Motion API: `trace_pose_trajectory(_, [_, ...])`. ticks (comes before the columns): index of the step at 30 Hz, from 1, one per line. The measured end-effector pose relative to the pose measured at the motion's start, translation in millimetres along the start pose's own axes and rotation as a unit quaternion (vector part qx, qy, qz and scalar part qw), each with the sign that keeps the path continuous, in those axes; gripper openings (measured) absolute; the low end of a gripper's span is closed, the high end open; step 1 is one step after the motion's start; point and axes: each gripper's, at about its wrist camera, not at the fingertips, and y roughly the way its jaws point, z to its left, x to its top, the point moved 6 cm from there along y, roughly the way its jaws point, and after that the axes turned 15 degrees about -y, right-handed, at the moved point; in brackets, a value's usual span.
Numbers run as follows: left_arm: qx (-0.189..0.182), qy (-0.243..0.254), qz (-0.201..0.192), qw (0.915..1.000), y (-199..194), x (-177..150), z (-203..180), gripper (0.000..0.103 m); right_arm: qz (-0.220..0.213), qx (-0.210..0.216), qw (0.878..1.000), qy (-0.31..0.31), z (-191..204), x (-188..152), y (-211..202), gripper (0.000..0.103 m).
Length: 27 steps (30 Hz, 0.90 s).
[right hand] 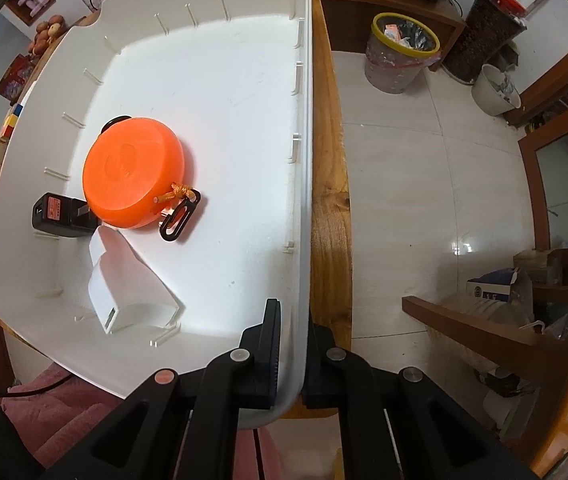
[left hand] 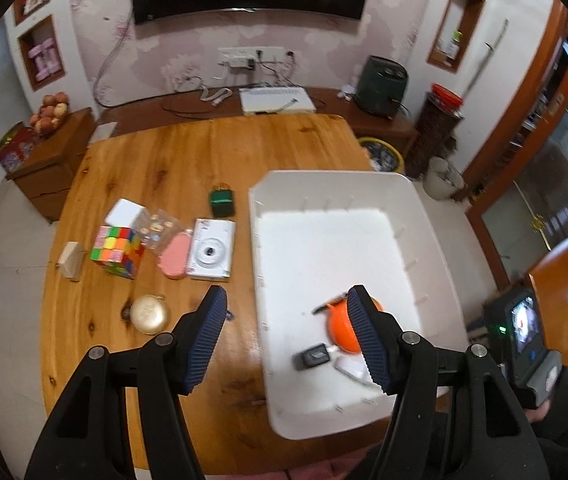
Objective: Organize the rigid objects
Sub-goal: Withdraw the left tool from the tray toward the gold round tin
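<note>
A white bin (left hand: 436,240) sits on the right of the wooden table (left hand: 164,152). In it lie an orange round case (right hand: 132,172) with a black clip, a black adapter (right hand: 60,216) and a white box (right hand: 128,296). My left gripper (left hand: 288,340) is open and empty, high above the bin's left wall. My right gripper (right hand: 294,344) is shut on the bin's right wall (right hand: 302,200) near its front corner. On the table left of the bin lie a white camera (left hand: 212,250), a pink case (left hand: 174,256), a colour cube (left hand: 118,250), a gold round tin (left hand: 149,314) and a green pouch (left hand: 221,202).
A small wooden block (left hand: 71,260) and a white box (left hand: 126,212) lie at the table's left. A yellow-rimmed waste bin (right hand: 402,52) stands on the floor right of the table. A wooden chair (right hand: 524,320) is at the near right.
</note>
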Motion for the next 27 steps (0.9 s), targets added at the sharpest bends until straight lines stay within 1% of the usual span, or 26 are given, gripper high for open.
trace_pose_trajectory(1, [0.009, -0.005, -0.007, 0.9999, 0.3, 1.1, 5.2, 0.067, 0.002, -0.001, 1.0, -0.001, 0.1, 0.3, 0.7, 0.007])
trace_pose_trajectory(4, [0.018, -0.024, -0.01, 0.9995, 1.9, 2.3, 21.4, 0.067, 0.001, -0.005, 1.0, -0.003, 1.2, -0.2, -0.5, 0.007])
trace_pose_trajectory(7, [0.03, -0.061, -0.01, 0.9977, 5.4, 3.1, 42.4, 0.067, 0.001, -0.004, 1.0, -0.006, 2.2, -0.4, -0.9, 0.007])
trace_pose_trajectory(9, [0.031, -0.086, -0.004, 0.9958, 8.3, 2.2, 55.3, 0.067, 0.001, -0.005, 1.0, -0.008, 3.3, -0.9, -1.3, 0.007])
trace_pose_trajectory(11, [0.026, -0.118, 0.002, 0.9927, 11.0, 1.0, 68.5, 0.067, 0.001, -0.005, 1.0, -0.01, 3.3, -1.2, -1.8, 0.007])
trace_pose_trajectory(14, [0.042, -0.154, 0.005, 0.9872, 14.5, -1.7, 91.6, 0.067, 0.005, -0.001, 1.0, -0.012, 3.5, -2.1, -1.5, 0.007])
trace_pose_trajectory(18, [0.049, -0.193, 0.013, 0.9798, 20.2, -8.7, 114.3, 0.067, 0.01, 0.0, 1.0, -0.013, 4.7, -1.6, -0.9, 0.007])
trace_pose_trajectory(22, [0.056, -0.216, 0.032, 0.9743, 30.1, -17.1, 129.4, 0.069, 0.014, 0.0, 1.0, -0.014, 5.4, -1.7, -1.1, 0.007])
trace_pose_trajectory(24, [0.061, -0.223, 0.043, 0.972, 36.2, -21.4, 136.0, 0.074, 0.016, -0.001, 1.0, -0.015, 5.5, -0.6, -1.4, 0.007])
trace_pose_trajectory(27, [0.064, -0.249, 0.062, 0.9645, 47.7, -27.9, 149.2, 0.074, 0.018, -0.003, 1.0, -0.018, 5.2, -1.5, -1.4, 0.007])
